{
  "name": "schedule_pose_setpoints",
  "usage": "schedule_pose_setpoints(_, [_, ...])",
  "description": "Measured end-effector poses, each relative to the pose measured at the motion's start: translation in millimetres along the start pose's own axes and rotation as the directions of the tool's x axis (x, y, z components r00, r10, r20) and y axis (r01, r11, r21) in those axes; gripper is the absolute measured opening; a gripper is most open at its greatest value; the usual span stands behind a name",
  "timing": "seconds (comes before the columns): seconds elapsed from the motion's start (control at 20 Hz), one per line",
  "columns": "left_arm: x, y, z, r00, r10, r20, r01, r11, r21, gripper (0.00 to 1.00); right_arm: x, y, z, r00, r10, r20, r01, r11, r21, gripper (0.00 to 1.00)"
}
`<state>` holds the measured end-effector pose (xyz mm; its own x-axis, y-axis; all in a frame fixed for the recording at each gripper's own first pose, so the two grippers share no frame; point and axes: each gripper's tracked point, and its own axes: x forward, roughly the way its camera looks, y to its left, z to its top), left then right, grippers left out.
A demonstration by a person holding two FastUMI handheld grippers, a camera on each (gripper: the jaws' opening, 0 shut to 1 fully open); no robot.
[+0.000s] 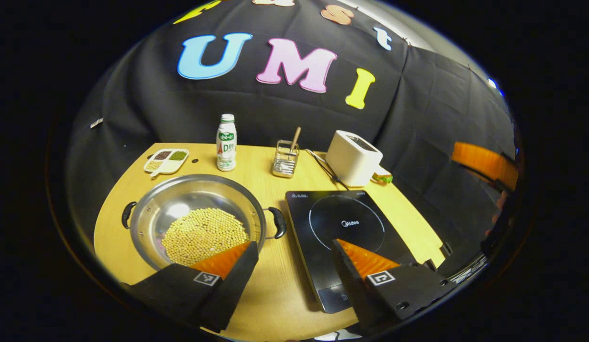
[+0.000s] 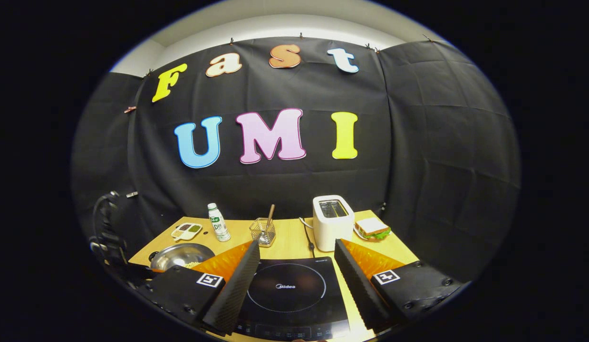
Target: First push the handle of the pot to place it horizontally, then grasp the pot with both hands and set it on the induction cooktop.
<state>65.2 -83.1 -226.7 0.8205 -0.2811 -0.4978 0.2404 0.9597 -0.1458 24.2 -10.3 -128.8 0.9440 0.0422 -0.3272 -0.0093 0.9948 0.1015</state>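
Note:
A steel pot (image 1: 194, 221) holding pale beans sits on the wooden table (image 1: 275, 294), left of a black induction cooktop (image 1: 344, 237). Its two black handles (image 1: 277, 222) point left and right. My left gripper (image 1: 294, 247) hovers open above the table's near edge, one finger over the pot's near rim, the other over the cooktop. In the right gripper view the pot (image 2: 180, 256) lies at the left, partly hidden, and the cooktop (image 2: 289, 289) is straight ahead. My right gripper (image 2: 296, 249) stands open above the cooktop. The other gripper's body (image 2: 106, 237) shows at the far left.
At the back stand a small bottle (image 1: 226, 142), a divided tray of grains (image 1: 166, 160), a wire utensil holder (image 1: 285, 159) and a white toaster (image 1: 353, 156) with its cord. A sandwich on a plate (image 2: 371, 228) lies right of the toaster. An orange object (image 1: 484, 164) sits off to the right.

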Motion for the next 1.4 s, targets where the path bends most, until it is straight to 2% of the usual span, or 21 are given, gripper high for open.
schedule_pose_setpoints(0.35, [-55.2, 104.8, 38.2, 0.979, 0.183, 0.087, -0.18, 0.983, -0.043, 0.96, 29.8, 70.2, -21.1, 0.993, 0.085, -0.08, -0.081, 0.995, 0.06, 0.99])
schedule_pose_setpoints(0.6, [-70.6, 173.6, 44.3, 0.956, 0.276, 0.099, -0.271, 0.961, -0.056, 0.95, 56.2, 130.2, -53.6, 0.972, 0.158, -0.173, -0.15, 0.987, 0.057, 0.99])
schedule_pose_setpoints(0.75, [-68.5, 205.7, 43.3, 0.949, 0.3, 0.097, -0.298, 0.954, -0.035, 0.96, 70.8, 160.2, -81.2, 0.951, 0.195, -0.242, -0.184, 0.981, 0.068, 0.99])
schedule_pose_setpoints(0.95, [-53.2, 242.9, 43.9, 0.945, 0.315, 0.091, -0.314, 0.949, -0.02, 0.95, 92.8, 184.9, -118.7, 0.925, 0.208, -0.319, -0.201, 0.978, 0.055, 0.99])
schedule_pose_setpoints(1.3, [-13.7, 284.1, 31.4, 0.959, 0.279, 0.049, -0.279, 0.96, -0.01, 0.95, 132.0, 194.0, -177.1, 0.895, 0.171, -0.412, -0.172, 0.984, 0.035, 0.99])
schedule_pose_setpoints(1.4, [2.0, 292.5, 24.8, 0.964, 0.265, 0.033, -0.264, 0.964, -0.021, 0.95, 138.3, 197.1, -197.2, 0.875, 0.18, -0.449, -0.186, 0.982, 0.03, 0.99])
